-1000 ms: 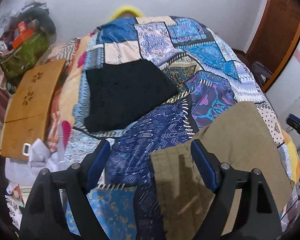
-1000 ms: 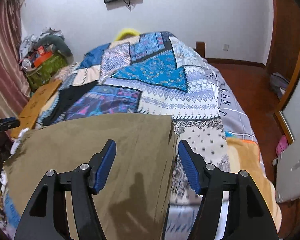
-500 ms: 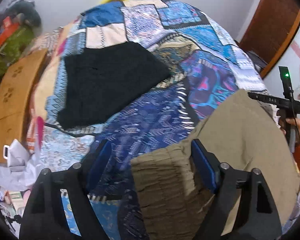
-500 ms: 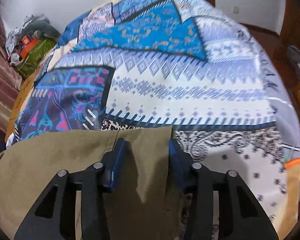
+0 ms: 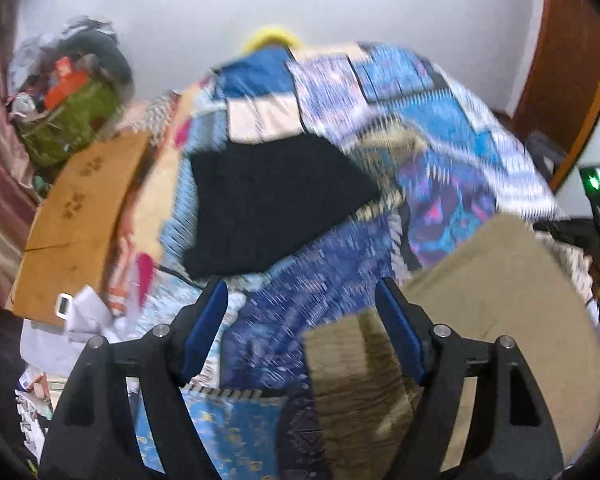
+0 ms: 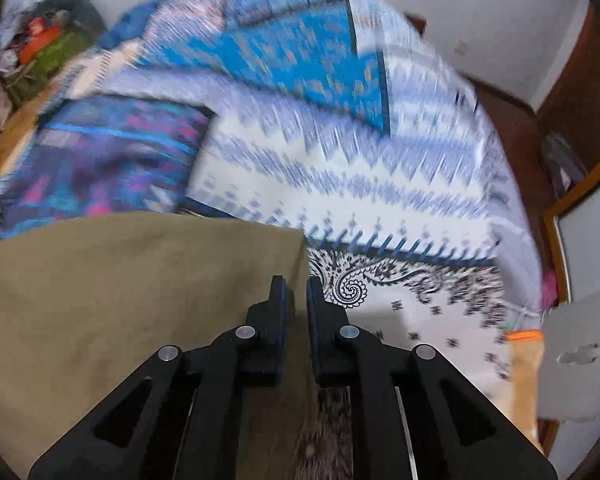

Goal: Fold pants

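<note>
Olive-brown pants [image 6: 120, 300] lie flat on the patterned bedspread [image 6: 340, 184]. My right gripper [image 6: 296, 292] is shut on the pants' right edge near the far corner. In the left wrist view the pants [image 5: 500, 300] lie at the lower right, with the gathered waistband [image 5: 352, 364] close to the right finger. My left gripper [image 5: 304, 320] is open and empty, just above the waistband corner. The right gripper's handle [image 5: 596, 200] shows at the right edge of the left wrist view.
A folded black garment [image 5: 276, 204] lies on the bed beyond the left gripper. A wooden board [image 5: 76, 216] and a heap of clutter [image 5: 68, 108] stand left of the bed. A wooden door [image 5: 572, 72] is at the right.
The right gripper has closed on the pants' edge. The left gripper has lifted and tilted up, staying open. Both views are blurred by movement.
</note>
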`<state>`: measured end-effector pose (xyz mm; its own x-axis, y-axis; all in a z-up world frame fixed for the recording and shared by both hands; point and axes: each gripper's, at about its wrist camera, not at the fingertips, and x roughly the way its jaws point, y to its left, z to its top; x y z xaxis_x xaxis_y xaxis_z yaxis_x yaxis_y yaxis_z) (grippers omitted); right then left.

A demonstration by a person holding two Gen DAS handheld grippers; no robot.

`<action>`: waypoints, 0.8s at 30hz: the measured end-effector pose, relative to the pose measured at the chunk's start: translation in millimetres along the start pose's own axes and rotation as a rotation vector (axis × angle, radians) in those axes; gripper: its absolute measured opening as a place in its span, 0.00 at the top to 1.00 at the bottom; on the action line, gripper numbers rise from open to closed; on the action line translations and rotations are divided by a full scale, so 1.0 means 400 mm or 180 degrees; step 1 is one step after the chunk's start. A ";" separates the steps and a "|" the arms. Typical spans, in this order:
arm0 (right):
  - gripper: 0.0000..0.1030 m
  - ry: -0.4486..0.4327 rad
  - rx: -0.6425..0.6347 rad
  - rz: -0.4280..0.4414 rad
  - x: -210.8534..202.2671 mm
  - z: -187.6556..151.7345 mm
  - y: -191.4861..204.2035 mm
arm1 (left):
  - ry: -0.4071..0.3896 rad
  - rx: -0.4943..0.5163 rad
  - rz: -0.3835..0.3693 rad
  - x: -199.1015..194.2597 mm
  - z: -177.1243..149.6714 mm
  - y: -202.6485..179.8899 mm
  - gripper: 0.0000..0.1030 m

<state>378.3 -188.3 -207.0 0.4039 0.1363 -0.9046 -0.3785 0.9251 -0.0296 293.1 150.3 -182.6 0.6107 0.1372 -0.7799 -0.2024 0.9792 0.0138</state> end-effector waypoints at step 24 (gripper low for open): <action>0.24 0.0210 -0.0872 0.1022 -0.131 -0.077 0.388 | 0.0696 0.0708 -0.0387 0.074 -0.074 -0.190 0.18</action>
<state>272.8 -62.9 -177.1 0.1788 0.3709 -0.9113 -0.6872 0.7099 0.1542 304.0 75.7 -225.3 0.4364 0.0056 -0.8997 0.0486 0.9984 0.0298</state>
